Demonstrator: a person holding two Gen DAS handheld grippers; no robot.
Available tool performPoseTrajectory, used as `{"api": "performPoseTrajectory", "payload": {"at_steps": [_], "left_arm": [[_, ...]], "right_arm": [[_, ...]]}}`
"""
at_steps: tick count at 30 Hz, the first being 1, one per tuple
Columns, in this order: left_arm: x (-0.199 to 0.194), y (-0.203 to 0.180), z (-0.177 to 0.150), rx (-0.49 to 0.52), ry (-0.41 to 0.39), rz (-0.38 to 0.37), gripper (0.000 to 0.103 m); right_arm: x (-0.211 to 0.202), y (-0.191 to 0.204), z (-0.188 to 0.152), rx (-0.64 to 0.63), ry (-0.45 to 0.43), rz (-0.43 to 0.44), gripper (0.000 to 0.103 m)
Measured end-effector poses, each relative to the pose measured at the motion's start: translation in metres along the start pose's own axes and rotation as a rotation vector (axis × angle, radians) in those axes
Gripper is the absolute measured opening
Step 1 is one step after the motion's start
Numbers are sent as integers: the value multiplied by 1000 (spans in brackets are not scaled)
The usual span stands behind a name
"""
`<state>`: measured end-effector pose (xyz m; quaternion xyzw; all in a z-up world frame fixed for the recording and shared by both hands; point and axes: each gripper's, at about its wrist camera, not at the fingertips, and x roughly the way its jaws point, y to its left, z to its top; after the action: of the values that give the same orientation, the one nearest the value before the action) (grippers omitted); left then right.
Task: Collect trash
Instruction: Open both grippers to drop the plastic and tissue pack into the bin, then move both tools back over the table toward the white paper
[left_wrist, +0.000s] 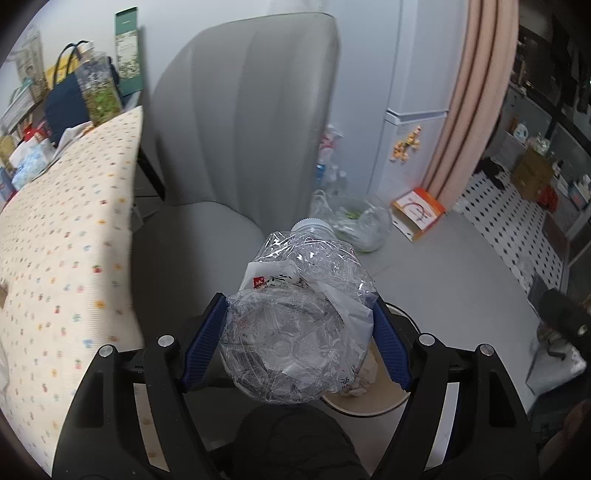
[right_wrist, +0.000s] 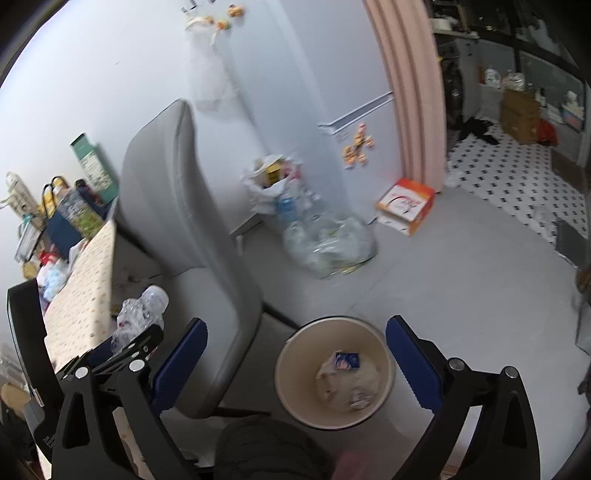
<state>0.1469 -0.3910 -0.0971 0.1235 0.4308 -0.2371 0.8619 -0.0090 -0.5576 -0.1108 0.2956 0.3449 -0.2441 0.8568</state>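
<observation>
Grey floor (right_wrist: 461, 280) — waste bin (right_wrist: 288, 384), orange box (right_wrist: 406, 203)

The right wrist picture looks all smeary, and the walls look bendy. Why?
Right wrist view: motion blur smears the bag of bottles and the bin; the fisheye lens bows the pink curtain. Left wrist view: sharper, with glare glinting off the crushed bottle in the left gripper, and dark corners.

Left gripper (left_wrist: 299, 332): black angular arms, 2 ribbed blue pads (left_wrist: 390, 347), 4 silver screws. Right gripper (right_wrist: 295, 365) shows the same black-and-blue build.
</observation>
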Motion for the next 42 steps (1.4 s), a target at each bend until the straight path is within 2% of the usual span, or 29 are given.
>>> {"api": "performPoseTrajectory", "payload": {"at_steps": [8, 9, 10, 14, 23, 34, 42], "left_arm": [[3, -42, -2, 75, 13, -78, 76], [4, -46, -2, 89, 19, -78, 82], [4, -47, -2, 91, 19, -74, 92], [1, -39, 0, 67, 10, -60, 96], [-24, -8, 4, 2, -43, -17, 97], [-74, 56, -1, -118, -143, 43, 97], [-113, 109, -8, -190, -227, 144, 97]], "right_arm": [[-7, -30, 2, 29, -1, -51, 95], [-7, -31, 2, 28, -3, -55, 95], [-7, -33, 1, 32, -4, -59, 95], [-5, -37, 1, 49, -5, -58, 95], [-6, -13, -3, 10, -4, -31, 95], [-20, 47, -10, -84, -15, 23, 95], [-40, 97, -19, -163, -42, 57, 95]]}}
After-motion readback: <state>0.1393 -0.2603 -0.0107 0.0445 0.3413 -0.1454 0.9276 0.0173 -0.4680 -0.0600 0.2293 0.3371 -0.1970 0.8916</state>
